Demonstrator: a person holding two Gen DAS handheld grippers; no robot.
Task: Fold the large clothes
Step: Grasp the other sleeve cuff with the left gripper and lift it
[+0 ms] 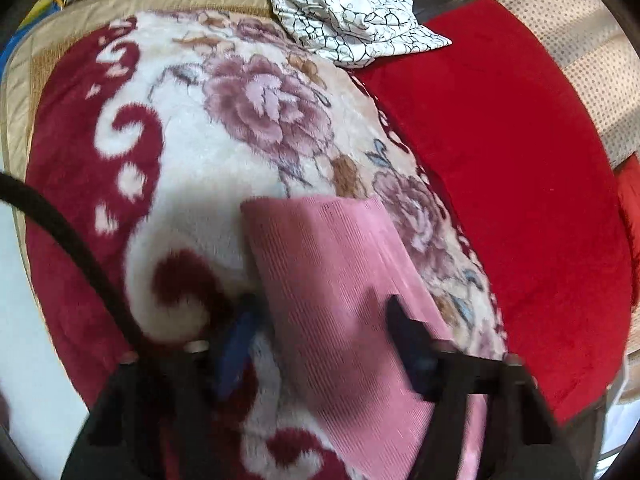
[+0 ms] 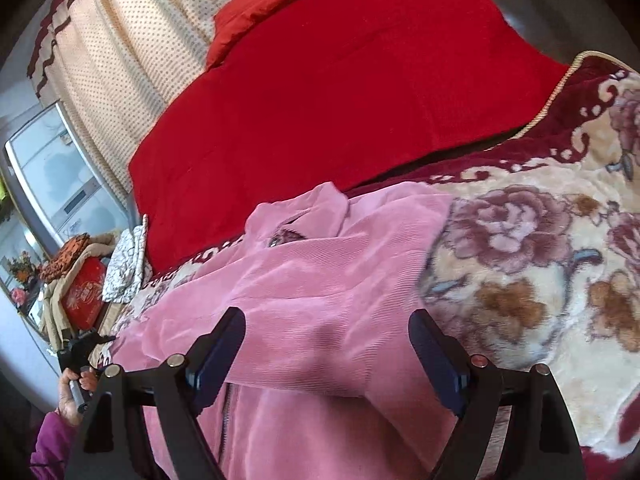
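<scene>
Left wrist view: nearest us is the left claw, fingers spread wide w/ a strip of the pink garment running between them. The frame is blurred here, so we can't tell whether either finger touches the cloth. The blue-padded finger sits just off the garment's left edge; the other dark finger shows against the pink itself. The garment is ribbed, corduroy-like, and its squared end lies on the floral blanket, a plush cream piece w/ mauve roses and dark red scrolls. A black cable crosses the blanket left of the garment. Right of the garment, past the blanket's edge, we see a red blanket. Farther beyond the garment, a white cloth with black crackle print rests at the blanket's far edge, overlapping the red blanket's corner.

Right wrist view: the right claw is nearest, also spread wide, both fingers apart and pinching nothing, hovering over the pink garment. The garment lies rumpled on the floral blanket, w/ a zipper line near the claw and a collar-like fold at its far end. Left of the garment, a hand grips the other claw's handle. Beyond the garment is the red blanket, a red pillow past it, then dotted cream curtains. Far left of the garment stands a silver fridge.
</scene>
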